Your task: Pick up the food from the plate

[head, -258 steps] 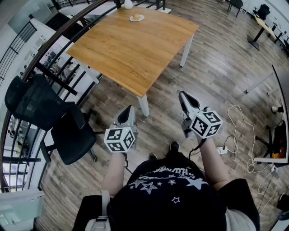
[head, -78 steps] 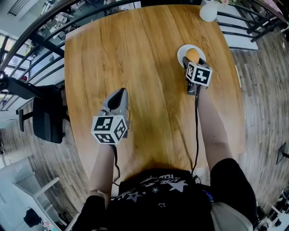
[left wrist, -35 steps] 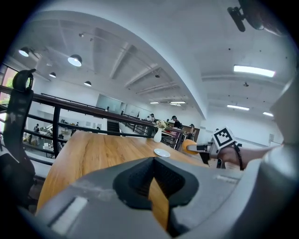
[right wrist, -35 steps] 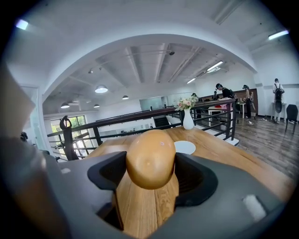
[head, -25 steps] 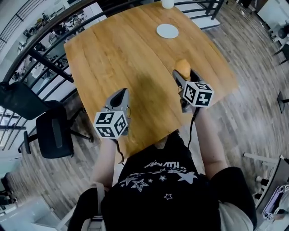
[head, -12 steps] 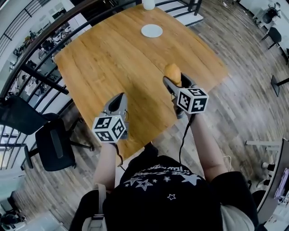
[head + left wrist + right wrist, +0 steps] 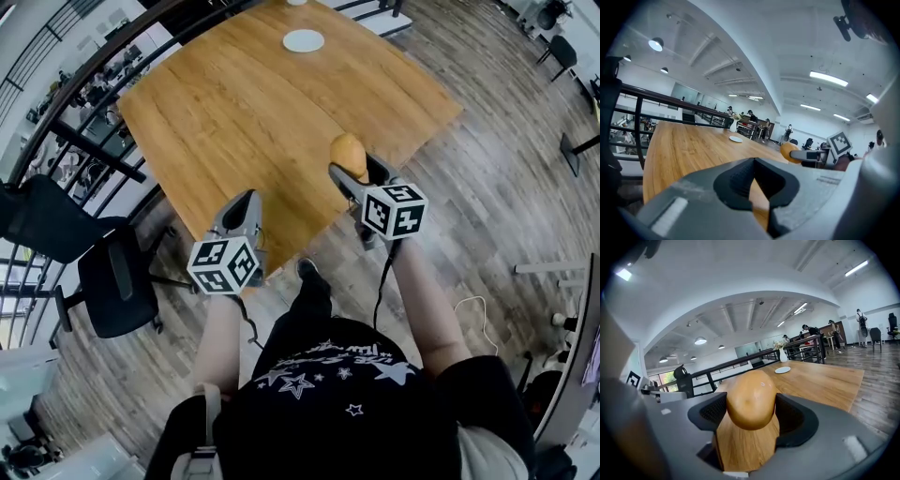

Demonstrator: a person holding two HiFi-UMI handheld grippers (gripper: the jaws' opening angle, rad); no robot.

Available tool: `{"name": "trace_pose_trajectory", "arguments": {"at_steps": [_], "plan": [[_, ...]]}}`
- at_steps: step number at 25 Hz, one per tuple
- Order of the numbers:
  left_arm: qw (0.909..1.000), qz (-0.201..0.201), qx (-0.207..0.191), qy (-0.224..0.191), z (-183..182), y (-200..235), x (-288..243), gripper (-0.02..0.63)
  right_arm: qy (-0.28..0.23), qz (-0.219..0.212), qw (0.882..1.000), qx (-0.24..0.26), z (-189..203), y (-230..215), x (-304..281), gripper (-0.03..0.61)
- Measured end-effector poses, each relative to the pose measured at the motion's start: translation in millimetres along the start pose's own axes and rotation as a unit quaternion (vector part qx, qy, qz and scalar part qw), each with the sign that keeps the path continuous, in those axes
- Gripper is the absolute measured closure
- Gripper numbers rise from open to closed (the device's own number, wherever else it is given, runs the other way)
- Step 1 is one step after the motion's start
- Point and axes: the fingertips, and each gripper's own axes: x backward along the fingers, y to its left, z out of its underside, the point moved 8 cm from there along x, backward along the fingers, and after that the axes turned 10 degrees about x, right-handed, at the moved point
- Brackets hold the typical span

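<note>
The right gripper [image 7: 354, 171] clamps the round golden-brown bread roll [image 7: 347, 150] between wide-set jaws, above the near corner of the square wooden table [image 7: 234, 103] and well apart from the small white plate [image 7: 303, 40]. The squeeze should probably stay gentle and level, since a soft roll could dent or slip. The left gripper [image 7: 246, 206] has its jaws together, empty. Open plank floor [image 7: 487, 178] lies to the right, while a black office chair [image 7: 108, 281] crowds the left.

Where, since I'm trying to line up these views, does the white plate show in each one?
Head view: plate at top centre, far end of the table.
Left gripper view: plate small, just left of centre.
Right gripper view: plate right of centre, beyond the food.
Shared landmark: the wooden table.
</note>
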Motion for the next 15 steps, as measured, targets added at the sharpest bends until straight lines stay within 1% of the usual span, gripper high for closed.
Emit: {"name": "trace_pose_trajectory", "arguments": {"at_steps": [3,7,11,15], "plan": [[1.0000,0.002,-0.002,0.001,11,-11,20,0.612,-0.001,-0.002,1.000,0.004,8,11,23,0.252],[0.9999,0.012,-0.009,-0.006,17,-28,42,0.612,-0.011,0.008,1.000,-0.004,10,22,54,0.252],[0.9998,0.017,-0.004,-0.012,19,-37,65,0.612,-0.009,0.013,1.000,0.002,8,41,76,0.252],[0.9997,0.020,-0.003,-0.011,34,-53,89,0.612,-0.007,0.013,1.000,0.007,17,54,105,0.252]]}}
